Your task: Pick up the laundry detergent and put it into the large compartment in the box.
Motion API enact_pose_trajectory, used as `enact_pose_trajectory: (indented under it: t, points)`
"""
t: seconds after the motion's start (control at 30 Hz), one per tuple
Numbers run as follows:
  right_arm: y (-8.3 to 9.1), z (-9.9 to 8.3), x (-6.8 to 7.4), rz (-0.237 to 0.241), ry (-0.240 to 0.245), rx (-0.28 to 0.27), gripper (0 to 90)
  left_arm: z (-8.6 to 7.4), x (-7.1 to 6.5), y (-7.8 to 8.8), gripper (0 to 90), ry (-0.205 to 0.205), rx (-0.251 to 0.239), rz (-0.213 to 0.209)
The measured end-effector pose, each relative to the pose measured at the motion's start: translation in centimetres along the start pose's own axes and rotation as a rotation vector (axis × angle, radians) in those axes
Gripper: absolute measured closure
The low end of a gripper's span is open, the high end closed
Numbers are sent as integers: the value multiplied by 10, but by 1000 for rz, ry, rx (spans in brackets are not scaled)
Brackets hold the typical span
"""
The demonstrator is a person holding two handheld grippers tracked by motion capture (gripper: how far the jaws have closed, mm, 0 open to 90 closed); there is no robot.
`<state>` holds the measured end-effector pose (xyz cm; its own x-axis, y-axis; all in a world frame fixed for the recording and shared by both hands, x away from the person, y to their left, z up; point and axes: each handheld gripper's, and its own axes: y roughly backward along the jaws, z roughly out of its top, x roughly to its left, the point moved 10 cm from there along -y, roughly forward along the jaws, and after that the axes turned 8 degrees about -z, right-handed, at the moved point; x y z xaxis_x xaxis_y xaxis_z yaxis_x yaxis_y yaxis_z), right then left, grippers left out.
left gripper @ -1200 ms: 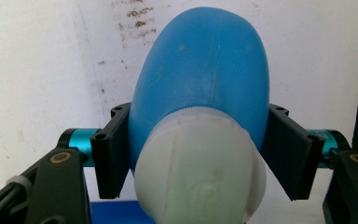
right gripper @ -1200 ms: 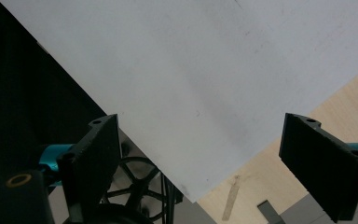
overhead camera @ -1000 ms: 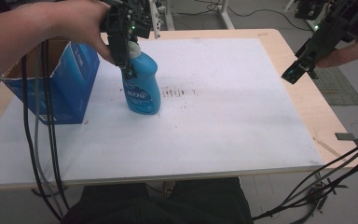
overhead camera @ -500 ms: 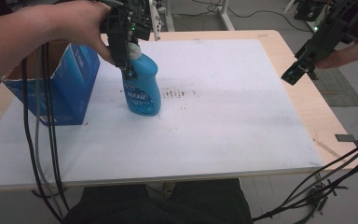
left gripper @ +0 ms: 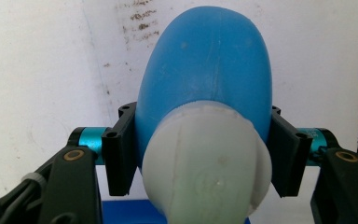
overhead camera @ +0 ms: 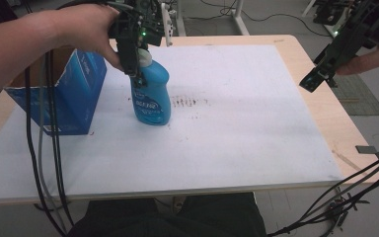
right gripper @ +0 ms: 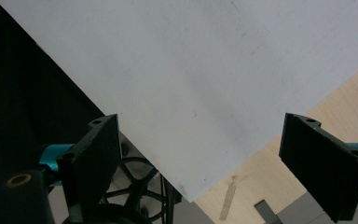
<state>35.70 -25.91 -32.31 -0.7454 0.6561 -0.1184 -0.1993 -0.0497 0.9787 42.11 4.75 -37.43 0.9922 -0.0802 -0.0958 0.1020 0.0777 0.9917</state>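
A blue detergent bottle [overhead camera: 152, 96] with a white cap [overhead camera: 144, 58] stands upright on the white sheet [overhead camera: 237, 133], left of the middle. My left gripper [overhead camera: 136, 69] comes down on it from above and is shut on the bottle just under the cap. In the left gripper view the two black pads [left gripper: 121, 149] press against both sides of the blue bottle [left gripper: 205, 60], with the white cap [left gripper: 205, 177] nearest the camera. My right gripper [overhead camera: 317, 78] hangs in the air over the table's right edge. It is open [right gripper: 209, 154] with nothing between its jaws.
An open blue cardboard box [overhead camera: 74, 94] stands left of the bottle, close to it. Dark smudges [overhead camera: 190, 102] mark the sheet right of the bottle. Black cables [overhead camera: 49, 148] trail down over the front left. The wooden table edge [overhead camera: 325, 113] runs along the right.
Almost nothing: the left gripper stays on the bottle in the same spot, and the right gripper has drifted only slightly at the table's right edge.
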Motion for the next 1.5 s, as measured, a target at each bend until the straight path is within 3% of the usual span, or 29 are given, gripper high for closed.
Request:
enact_pose_trajectory:
  t: [0.27, 0.4, 0.5, 0.53, 0.57, 0.63, 0.67, 0.77, 0.83, 0.87, 0.9, 1.0, 1.03, 1.07, 1.1, 1.13, 1.5]
  points:
    - [-1, 1, -2, 1, 1, -4, 121, 1, 0, 13, 371, 52, -17, 7]
    - [-1, 2, -2, 3, 5, -5, 121, 1, 0, 24, 371, 115, -42, 11]
    - [-1, 4, -2, 3, 8, -6, 121, 0, 0, 33, 371, 174, -55, 12]
    - [-1, 5, -2, 6, 10, -5, 121, -1, -1, 38, 371, 215, -62, 14]
    - [-1, 5, -2, 6, 10, -5, 121, -1, -1, 38, 371, 215, -62, 14]
    - [-2, 7, -3, 7, 18, -9, 121, -3, -1, 47, 371, 274, -80, 24]
    - [-2, 7, -3, 7, 18, -9, 121, -3, -1, 47, 372, 274, -80, 24]
    - [-2, 10, -4, 8, 25, -10, 121, -7, -1, 56, 372, 341, -99, 29]
    - [-3, 12, -5, 10, 28, -11, 121, -12, -2, 66, 372, 426, -122, 35]
    - [-3, 12, -5, 10, 23, -9, 121, -12, -2, 66, 372, 426, -122, 35]
    - [-3, 12, -5, 10, 23, -9, 121, -14, -1, 70, 372, 452, -137, 39]
    - [-4, 15, -6, 12, 29, -11, 121, -22, -2, 80, 372, 531, -169, 42]
    - [-4, 15, -6, 12, 33, -9, 121, -28, -2, 86, 373, 583, -192, 46]
    - [-4, 15, -6, 12, 33, -9, 121, -28, -2, 86, 373, 583, -192, 46]
    - [-4, 17, -6, 14, 36, -11, 121, -35, -2, 94, 373, 624, -201, 46]
    - [-4, 17, -6, 14, 36, -11, 121, -35, -2, 94, 373, 624, -201, 46]
    - [-5, 23, -10, 18, 48, -16, 121, -77, -7, 129, 373, 868, -309, 67]
